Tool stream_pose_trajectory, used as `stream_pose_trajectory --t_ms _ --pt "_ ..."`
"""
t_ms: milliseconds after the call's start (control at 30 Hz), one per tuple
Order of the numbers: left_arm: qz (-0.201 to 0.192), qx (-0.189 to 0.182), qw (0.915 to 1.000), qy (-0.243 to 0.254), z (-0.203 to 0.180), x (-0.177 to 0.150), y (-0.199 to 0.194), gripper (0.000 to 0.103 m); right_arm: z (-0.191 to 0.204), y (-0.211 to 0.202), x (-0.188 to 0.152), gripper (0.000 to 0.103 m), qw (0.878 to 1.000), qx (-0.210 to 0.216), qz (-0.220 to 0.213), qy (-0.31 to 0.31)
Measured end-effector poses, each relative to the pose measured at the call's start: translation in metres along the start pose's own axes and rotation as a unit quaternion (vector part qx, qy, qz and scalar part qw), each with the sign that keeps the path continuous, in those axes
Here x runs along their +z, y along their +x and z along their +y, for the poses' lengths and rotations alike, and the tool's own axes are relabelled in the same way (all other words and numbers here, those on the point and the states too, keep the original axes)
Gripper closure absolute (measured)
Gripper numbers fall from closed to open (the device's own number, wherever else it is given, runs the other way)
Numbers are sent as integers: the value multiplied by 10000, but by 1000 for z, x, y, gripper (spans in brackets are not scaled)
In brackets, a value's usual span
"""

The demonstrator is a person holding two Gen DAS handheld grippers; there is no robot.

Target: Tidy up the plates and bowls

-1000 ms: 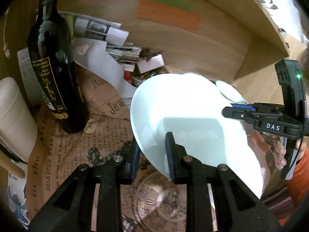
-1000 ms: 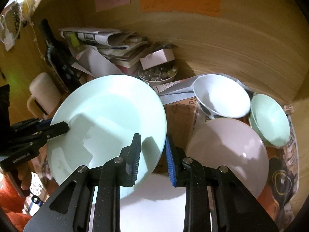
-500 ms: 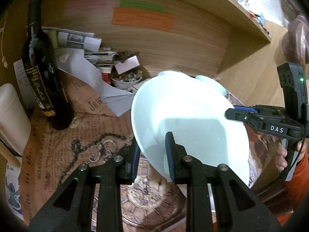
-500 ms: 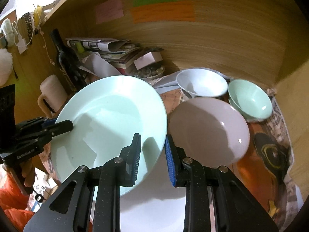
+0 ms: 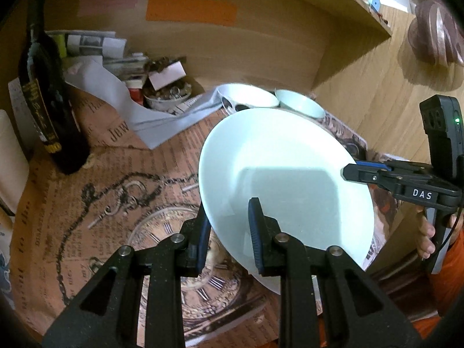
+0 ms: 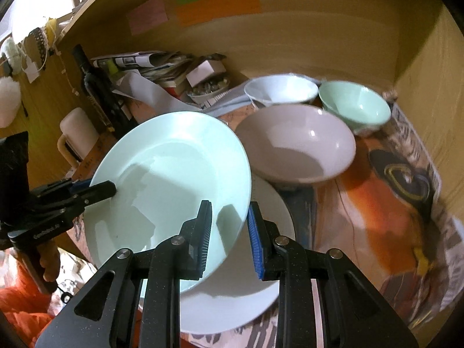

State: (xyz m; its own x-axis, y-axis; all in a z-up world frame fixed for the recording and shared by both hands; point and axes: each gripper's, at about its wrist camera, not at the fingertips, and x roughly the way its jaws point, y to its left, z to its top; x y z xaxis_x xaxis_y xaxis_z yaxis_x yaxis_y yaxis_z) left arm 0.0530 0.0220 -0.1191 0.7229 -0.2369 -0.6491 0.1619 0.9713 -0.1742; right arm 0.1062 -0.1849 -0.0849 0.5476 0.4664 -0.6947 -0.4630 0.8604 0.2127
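Both your tongs, left (image 5: 227, 226) and right (image 6: 229, 229), still pinch the green plate (image 6: 171, 179) by its rim. You have carried it away from the bottle (image 5: 43, 92). Now it hangs just over the white plate (image 6: 261, 284), ready to stack.

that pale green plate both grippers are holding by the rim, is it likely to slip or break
The glossy pale green plate looks glazed and rigid, so probably slippery and breakable if dropped. The left gripper and right gripper pinch only its rim, on opposite edges; tilted, it could slide out.
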Motion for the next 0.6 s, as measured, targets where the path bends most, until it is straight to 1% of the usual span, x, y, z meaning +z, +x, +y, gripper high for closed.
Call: stream_pose_trajectory --t_ms 167,400,600 --pt "216 -50 9998 10 -7 -8 10 79 -6 4 -16 80 9999 -114 49 97" --pt "436 -45 9990 -43 -10 -21 21 78 -13 11 -32 80 9995 -49 197 257" --pt "498 -32 9987 -40 -9 -24 24 78 -16 15 -38 80 9990 13 286 328"
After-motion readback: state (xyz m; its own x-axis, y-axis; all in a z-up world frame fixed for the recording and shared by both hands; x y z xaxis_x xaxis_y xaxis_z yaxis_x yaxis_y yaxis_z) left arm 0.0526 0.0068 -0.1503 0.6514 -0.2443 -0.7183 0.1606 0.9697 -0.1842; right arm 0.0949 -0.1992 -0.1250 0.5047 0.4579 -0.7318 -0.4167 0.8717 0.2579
